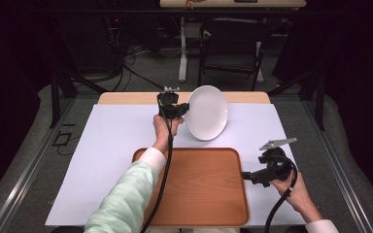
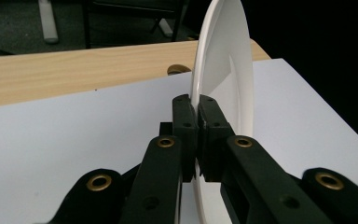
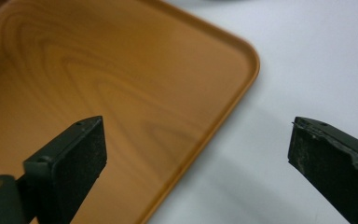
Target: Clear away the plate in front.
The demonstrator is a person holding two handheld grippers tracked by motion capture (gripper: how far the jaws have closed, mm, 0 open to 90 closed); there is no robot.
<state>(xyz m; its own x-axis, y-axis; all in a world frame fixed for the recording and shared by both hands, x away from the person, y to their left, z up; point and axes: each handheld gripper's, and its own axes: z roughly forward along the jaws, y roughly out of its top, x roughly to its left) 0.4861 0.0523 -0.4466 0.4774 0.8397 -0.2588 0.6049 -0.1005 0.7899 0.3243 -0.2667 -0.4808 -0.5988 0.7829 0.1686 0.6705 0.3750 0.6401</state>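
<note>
Left hand-held gripper [image 2: 196, 109] is pinching the white plate [image 1: 207, 112] by its rim, holding it tilted above the tabletop [image 1: 116, 145]. Right hand-held gripper [image 3: 196, 149] is hovering spread beside the wooden tray [image 1: 199, 189].

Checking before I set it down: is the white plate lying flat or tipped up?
Tipped up: the left gripper pinches the white plate by its rim, on edge.

glossy white plate [image 1: 207, 112], wood-grain tray [image 1: 199, 187]
</note>
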